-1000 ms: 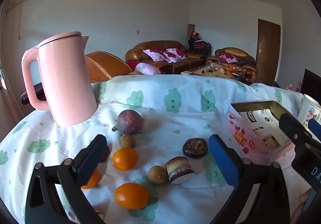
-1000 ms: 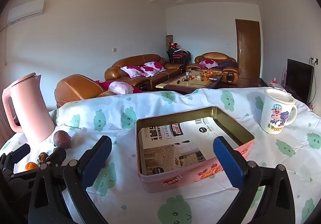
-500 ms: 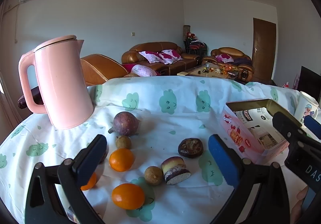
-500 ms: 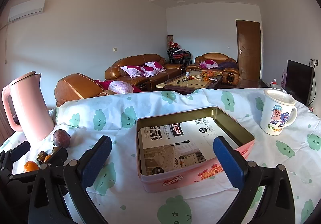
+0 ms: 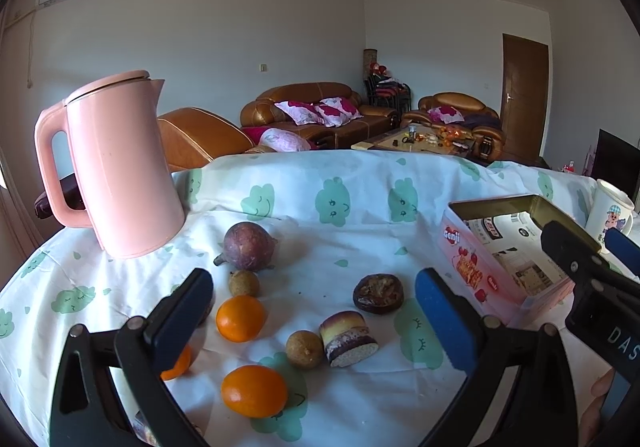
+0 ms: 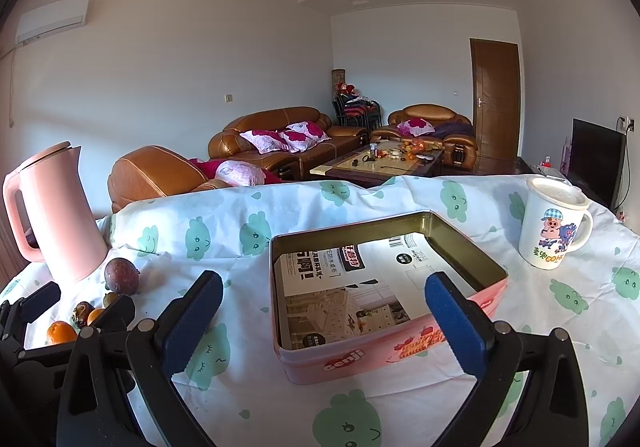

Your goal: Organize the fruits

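Several fruits lie on the cloud-print cloth in the left wrist view: a purple passion fruit, two oranges, two small brown longans, a dark dried fruit and a cut purple-and-yellow piece. Another orange is half hidden behind my left finger. My left gripper hovers open over them, holding nothing. An open pink tin lined with paper sits in front of my right gripper, which is open and empty.
A tall pink kettle stands at the back left of the table. A white cartoon mug stands right of the tin. The right gripper's body shows at the left view's right edge. Sofas and a coffee table lie beyond.
The left gripper has drawn slightly back and risen, so the fruits sit a little lower and farther in its view. The right gripper has hardly moved. Both stay open.
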{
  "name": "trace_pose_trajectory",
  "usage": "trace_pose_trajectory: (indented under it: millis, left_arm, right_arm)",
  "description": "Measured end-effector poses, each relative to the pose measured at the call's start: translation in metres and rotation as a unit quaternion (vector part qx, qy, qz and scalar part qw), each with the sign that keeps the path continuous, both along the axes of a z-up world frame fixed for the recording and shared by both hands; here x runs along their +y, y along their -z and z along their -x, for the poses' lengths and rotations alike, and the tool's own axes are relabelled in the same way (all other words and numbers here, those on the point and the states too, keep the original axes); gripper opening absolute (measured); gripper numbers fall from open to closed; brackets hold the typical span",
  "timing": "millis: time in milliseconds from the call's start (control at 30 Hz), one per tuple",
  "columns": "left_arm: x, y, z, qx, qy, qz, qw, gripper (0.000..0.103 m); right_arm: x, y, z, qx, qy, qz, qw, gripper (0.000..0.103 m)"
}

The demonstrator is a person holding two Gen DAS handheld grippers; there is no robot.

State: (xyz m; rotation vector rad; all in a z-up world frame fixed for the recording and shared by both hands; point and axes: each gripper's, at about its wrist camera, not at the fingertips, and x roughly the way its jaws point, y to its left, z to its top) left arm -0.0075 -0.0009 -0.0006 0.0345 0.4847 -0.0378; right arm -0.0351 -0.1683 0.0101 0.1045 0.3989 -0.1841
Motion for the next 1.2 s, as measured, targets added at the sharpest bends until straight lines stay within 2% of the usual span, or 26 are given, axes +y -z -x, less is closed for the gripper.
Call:
trace_pose_trajectory:
  millis: [1200]
  left_arm:
    - [0.0013, -0.0007, -0.0023, 0.003, 0.001, 0.0, 1.0, 0.103]
  right_arm:
    - [0.0, -0.0008, -0.0001, 0.003, -0.001, 0.0, 1.0, 0.102]
